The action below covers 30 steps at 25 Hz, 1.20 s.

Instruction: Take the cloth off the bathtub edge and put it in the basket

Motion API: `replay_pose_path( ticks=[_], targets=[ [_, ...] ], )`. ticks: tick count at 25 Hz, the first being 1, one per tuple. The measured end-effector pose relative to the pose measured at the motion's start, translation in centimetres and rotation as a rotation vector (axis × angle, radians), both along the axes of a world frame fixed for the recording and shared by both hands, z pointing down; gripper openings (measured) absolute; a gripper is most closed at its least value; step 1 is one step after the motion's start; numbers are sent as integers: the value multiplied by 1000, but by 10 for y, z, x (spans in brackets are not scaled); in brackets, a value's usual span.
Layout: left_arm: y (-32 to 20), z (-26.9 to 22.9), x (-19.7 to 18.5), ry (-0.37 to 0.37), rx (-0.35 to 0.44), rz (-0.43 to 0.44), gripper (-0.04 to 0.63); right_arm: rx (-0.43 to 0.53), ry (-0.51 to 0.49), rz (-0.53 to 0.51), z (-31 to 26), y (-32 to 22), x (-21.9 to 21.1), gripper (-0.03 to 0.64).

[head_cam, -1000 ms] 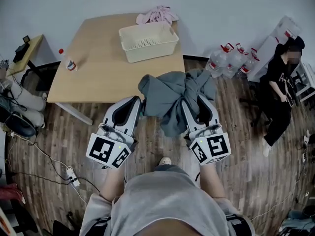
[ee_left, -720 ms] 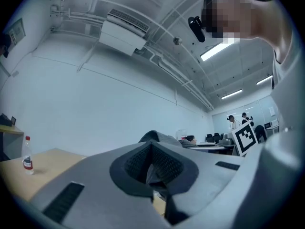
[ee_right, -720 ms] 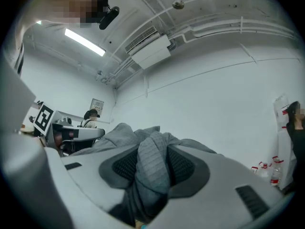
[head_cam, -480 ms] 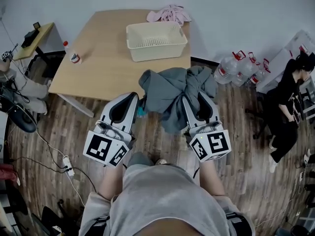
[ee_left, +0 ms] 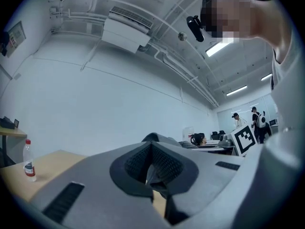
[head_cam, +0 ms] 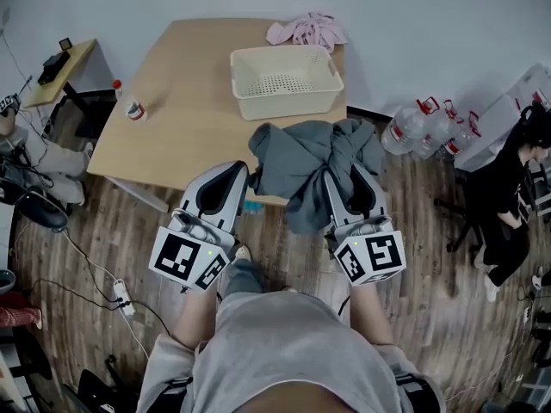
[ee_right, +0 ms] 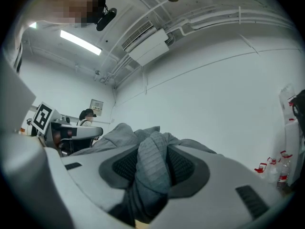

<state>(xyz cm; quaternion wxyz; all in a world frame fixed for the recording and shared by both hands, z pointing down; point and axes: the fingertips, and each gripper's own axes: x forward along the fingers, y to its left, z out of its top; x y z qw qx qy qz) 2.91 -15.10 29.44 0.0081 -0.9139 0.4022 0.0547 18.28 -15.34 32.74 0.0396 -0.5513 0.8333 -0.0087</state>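
Wood-plank floor runs under a light wooden table set against a pale wall. The grey cloth hangs in the air between the two grippers, a soft crumpled heap with one tail drooping toward 6 o'clock; it is not in the basket. A second ago it hung wholly over the floor, short of the table. Now its upper part overlaps the table's near edge, and table and basket lie closer to the person.

The right gripper, at the cloth's 5 o'clock, has its jaws clamped on a thick ribbed fold that bulges between the dimpled black pads. The left gripper, at 8 o'clock, pinches a thin corner with its jaws nearly together. Both grips look unchanged.

At 12 o'clock from the cloth sits the basket, cream plastic, rectangular, with a rounded rim and a perforated bottom. A crumpled pink garment lies beyond it at the table's far edge. At 10 o'clock stands a small red-capped bottle. Clear water jugs with red caps stand on the floor at 3 o'clock.
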Motion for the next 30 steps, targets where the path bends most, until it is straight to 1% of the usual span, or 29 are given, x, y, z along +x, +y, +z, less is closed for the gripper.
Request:
replay_pose_path(
  ticks=[7,16,21,24,30],
  targets=[
    [-61,-2,-23,4,-3,45,-2,-4,8,48,-1,-52,-22,170],
    [-125,-3,-50,-4,-3,135,-2,5,8,129,-4,-107,-52,170],
    [-147,0,-66,-11,4,187,-2,3,2,187,0,-125,-69,170],
    [-158,4,-74,-8,-5,210,-2,-3,-7,213,3,-132,-76,170],
    [-167,9,-78,2,-13,243,-2,-16,14,230,7,-137,-82,170]
  ],
)
